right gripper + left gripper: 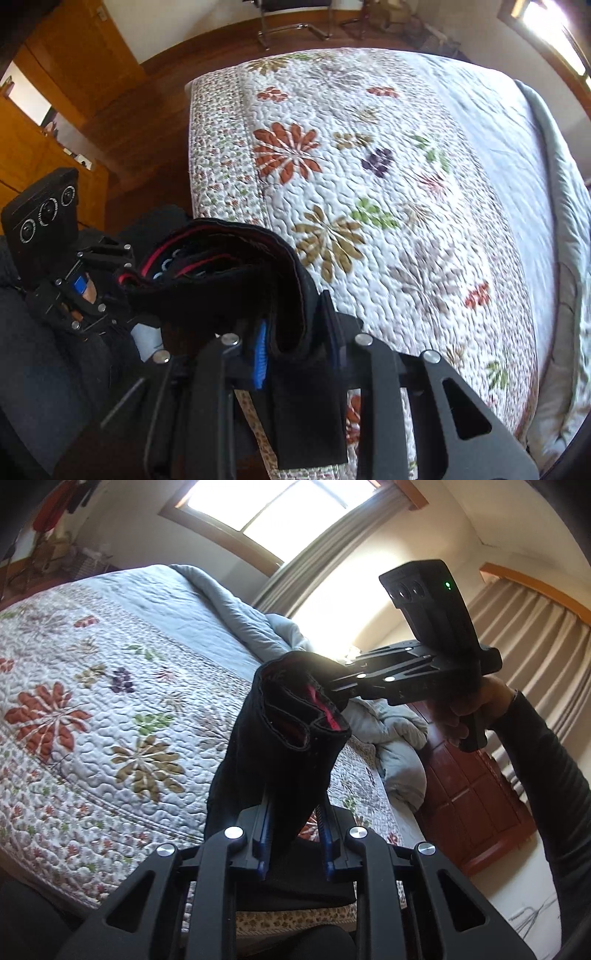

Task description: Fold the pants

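Most of the black pants [280,746] cannot be seen: in the left wrist view only the bunched waistband end shows, and the cloth below it drops behind the left gripper [293,812] and out past the bottom edge. The tips of the right gripper [341,698] are buried in that waistband, so where its jaws meet the cloth is hidden. In the right wrist view the pants [236,273] cover the far ends of the right gripper's fingers [261,354]. The bed [388,155] beyond the pants is smeared toward its right side. The red and dark things [55,509] hanging far behind the bed are too small to tell.
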The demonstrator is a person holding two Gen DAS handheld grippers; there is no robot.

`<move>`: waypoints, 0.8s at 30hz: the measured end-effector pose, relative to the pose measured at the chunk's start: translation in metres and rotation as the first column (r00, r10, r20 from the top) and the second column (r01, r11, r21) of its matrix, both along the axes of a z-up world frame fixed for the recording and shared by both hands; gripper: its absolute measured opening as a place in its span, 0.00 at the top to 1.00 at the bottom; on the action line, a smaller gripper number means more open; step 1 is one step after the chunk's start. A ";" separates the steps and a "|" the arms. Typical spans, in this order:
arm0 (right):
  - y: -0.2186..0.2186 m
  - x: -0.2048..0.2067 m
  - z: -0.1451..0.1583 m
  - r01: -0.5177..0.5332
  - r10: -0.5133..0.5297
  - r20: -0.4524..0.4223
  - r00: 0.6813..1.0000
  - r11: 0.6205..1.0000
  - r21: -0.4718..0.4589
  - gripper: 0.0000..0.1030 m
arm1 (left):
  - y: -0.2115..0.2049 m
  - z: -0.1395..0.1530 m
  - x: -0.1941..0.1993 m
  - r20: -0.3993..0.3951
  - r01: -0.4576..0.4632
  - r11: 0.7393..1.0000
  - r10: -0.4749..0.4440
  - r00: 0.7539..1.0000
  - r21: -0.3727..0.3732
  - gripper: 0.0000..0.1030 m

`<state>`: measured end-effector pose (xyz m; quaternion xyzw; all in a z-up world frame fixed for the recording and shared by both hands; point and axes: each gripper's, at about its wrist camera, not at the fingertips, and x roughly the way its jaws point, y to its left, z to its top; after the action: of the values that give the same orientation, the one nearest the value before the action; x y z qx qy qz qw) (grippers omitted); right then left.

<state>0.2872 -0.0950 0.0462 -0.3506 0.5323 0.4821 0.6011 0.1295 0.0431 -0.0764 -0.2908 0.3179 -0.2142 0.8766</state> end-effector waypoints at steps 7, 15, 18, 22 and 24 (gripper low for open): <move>-0.060 -0.001 0.005 0.071 -0.071 0.032 0.997 0.997 0.009 0.78 | -0.045 0.004 0.001 0.016 0.076 0.996 -0.077 0.997 0.037 0.80; -0.111 -0.009 -0.002 0.128 -0.128 0.062 0.990 0.992 0.008 0.80 | -0.093 -0.001 0.001 0.012 0.162 0.985 -0.163 0.987 0.063 0.80; -0.127 -0.010 -0.006 0.151 -0.151 0.065 0.986 0.989 0.010 0.80 | -0.108 -0.004 0.002 0.006 0.191 0.979 -0.192 0.981 0.071 0.80; -0.153 -0.010 -0.011 0.173 -0.173 0.073 0.982 0.985 0.015 0.81 | -0.129 -0.006 0.004 0.001 0.230 0.969 -0.231 0.973 0.085 0.80; -0.167 -0.011 -0.014 0.185 -0.186 0.079 0.979 0.983 0.020 0.81 | -0.141 -0.007 0.004 0.000 0.252 0.963 -0.254 0.967 0.098 0.81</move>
<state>0.2761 -0.2617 0.0319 -0.3151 0.5350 0.4127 0.6665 0.1334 -0.0980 -0.0838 -0.2034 0.3568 -0.3105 0.8573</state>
